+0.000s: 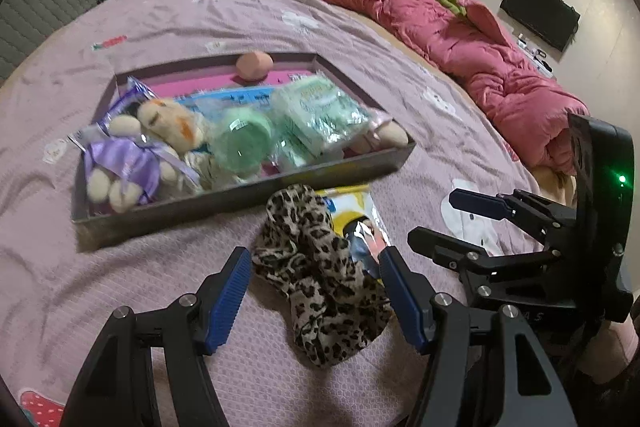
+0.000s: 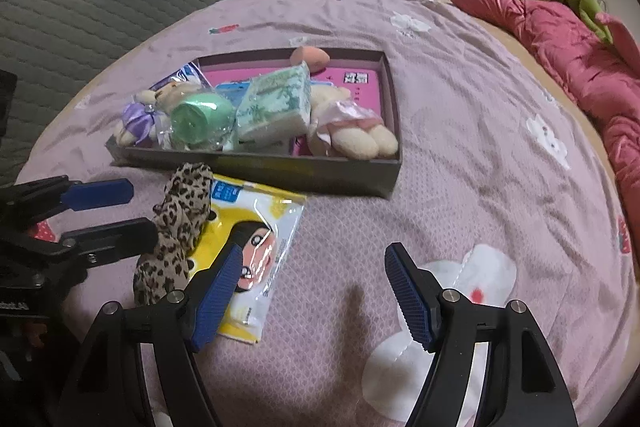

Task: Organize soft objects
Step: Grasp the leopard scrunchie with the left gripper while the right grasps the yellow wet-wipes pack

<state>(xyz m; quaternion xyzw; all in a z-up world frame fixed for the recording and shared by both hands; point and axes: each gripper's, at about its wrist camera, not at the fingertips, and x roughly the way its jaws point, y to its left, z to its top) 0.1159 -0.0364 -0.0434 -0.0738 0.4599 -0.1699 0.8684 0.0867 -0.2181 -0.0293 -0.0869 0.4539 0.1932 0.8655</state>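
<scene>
**A:** Left wrist view, bottom of the frame: left gripper (image 1: pixel 314 291) has its fingers wide apart on either side of the leopard-print scrunchie (image 1: pixel 320 283), not squeezing it as far as I can see. It's lying on the bed (image 1: pixel 120 287), partly over a yellow packet (image 1: pixel 356 215).

**B:** And the right gripper (image 2: pixel 314 293)? In its own view the fingers are apart too, nothing between them but bedsheet, the packet just by the left finger.

**A:** Yep. Further up, mid-frame, the shallow box (image 1: pixel 248 195) already holds two plush bears, a green roll, tissue packs and a peach sponge.

**B:** So I'd say mostly done. Scrunchie and packet still outside, right in front of the box.
</scene>
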